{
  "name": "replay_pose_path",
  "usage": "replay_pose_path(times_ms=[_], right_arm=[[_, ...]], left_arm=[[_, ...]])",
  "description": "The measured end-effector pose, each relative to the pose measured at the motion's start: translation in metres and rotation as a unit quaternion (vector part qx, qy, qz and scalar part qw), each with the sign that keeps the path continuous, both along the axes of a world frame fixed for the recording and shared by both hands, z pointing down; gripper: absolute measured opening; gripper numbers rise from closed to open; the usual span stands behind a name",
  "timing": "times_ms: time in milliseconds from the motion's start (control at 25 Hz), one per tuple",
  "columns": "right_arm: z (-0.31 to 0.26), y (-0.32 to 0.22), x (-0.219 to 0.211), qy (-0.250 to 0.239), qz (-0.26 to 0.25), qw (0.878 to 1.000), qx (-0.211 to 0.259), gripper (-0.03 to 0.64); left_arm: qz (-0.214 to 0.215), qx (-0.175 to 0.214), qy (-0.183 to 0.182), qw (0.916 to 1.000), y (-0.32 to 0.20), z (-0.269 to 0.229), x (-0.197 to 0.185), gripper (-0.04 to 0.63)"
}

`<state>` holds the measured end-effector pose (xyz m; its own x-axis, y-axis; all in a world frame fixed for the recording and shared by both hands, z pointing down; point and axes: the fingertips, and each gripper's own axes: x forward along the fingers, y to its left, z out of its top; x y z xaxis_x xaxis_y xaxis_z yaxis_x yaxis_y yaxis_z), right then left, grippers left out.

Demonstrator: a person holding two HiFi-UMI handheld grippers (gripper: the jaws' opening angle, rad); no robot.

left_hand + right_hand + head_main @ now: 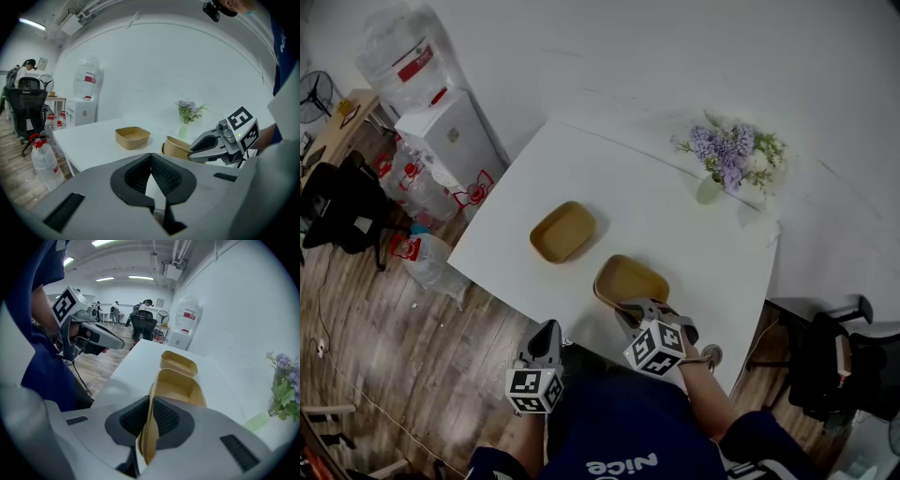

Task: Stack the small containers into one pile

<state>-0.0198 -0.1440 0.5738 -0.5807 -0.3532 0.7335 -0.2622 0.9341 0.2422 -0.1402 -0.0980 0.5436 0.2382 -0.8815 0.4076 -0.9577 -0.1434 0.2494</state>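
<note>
Fingers (167,417) of R gripper (150,401) pinch container (180,386) rim nr table (675,225) edge.

The white table (675,234) lay mostly bare. 2 tan containers took room on it: the far container (562,231) toward the left side, the near container (628,278) at the front edge, with open surface between them. A flower vase (709,190) blocked the far right corner.

near container (634,277) rim under right tool (627,310), flowers (285,380) cropped
</note>
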Motion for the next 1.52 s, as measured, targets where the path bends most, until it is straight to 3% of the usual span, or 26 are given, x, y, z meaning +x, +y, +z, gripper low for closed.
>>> replay_pose_path(times_ms=[840, 1000, 1520], right_arm=[[-0.004, -0.004, -0.003, -0.031, 0.035, 0.999, -0.024, 0.063], [-0.012, -0.002, -0.005, -0.054, 0.034, 0.997, -0.046, 0.173], [-0.04, -0.01, -0.016, -0.1, 0.025, 0.992, -0.068, 0.176]], left_arm=[[0.0, -0.012, 0.003, 0.9999, 0.005, 0.008, -0.001, 0.018], [0.003, -0.012, 0.003, 0.9999, 0.001, 0.009, 0.0, 0.018], [0.012, -0.013, 0.007, 0.9998, -0.01, 0.013, -0.001, 0.018]])
